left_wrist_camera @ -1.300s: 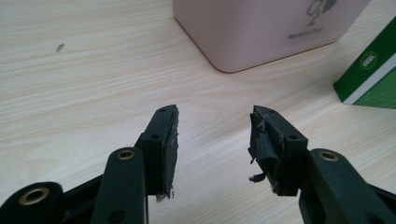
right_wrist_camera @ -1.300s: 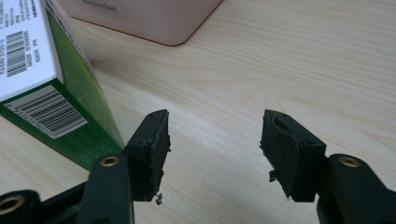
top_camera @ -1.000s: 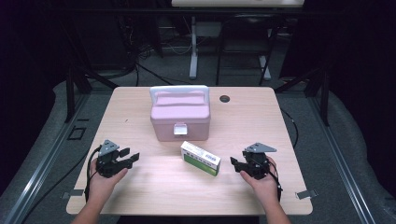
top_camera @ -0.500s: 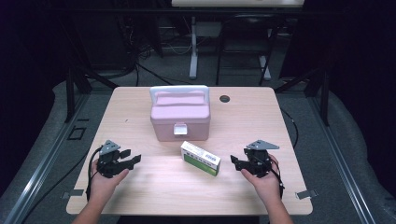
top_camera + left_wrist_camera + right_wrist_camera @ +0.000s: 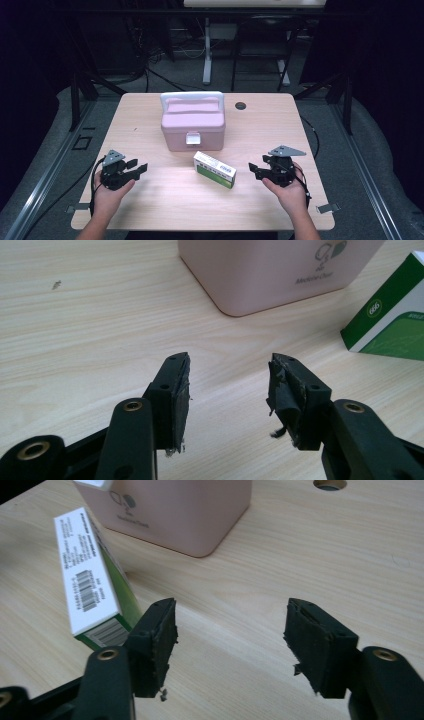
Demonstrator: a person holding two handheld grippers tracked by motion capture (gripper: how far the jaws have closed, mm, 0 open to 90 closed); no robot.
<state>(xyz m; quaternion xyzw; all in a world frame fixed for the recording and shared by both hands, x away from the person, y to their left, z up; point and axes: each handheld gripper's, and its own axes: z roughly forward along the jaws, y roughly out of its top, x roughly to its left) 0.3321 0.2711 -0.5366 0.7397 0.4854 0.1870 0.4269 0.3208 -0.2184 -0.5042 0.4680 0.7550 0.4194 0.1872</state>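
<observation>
With both tools gaping and empty, we have our right tool (image 5: 256, 170) lifted slightly beside the green-and-white carton (image 5: 214, 169) lying on the tabletop (image 5: 320, 150) before the pink case (image 5: 192, 125), our left tool (image 5: 139, 167) just narrowing.

Pink case (image 5: 192, 124), green-and-white carton (image 5: 215, 169)

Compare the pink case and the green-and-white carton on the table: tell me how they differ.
The pink case is the bigger and taller of the two; the green-and-white carton is small and flat. The pink case sits square to the table edge, with a white handle and front latch; the green-and-white carton lies at a slant, printed with a barcode. Both are boxes, rest on the table and stand untouched.
</observation>
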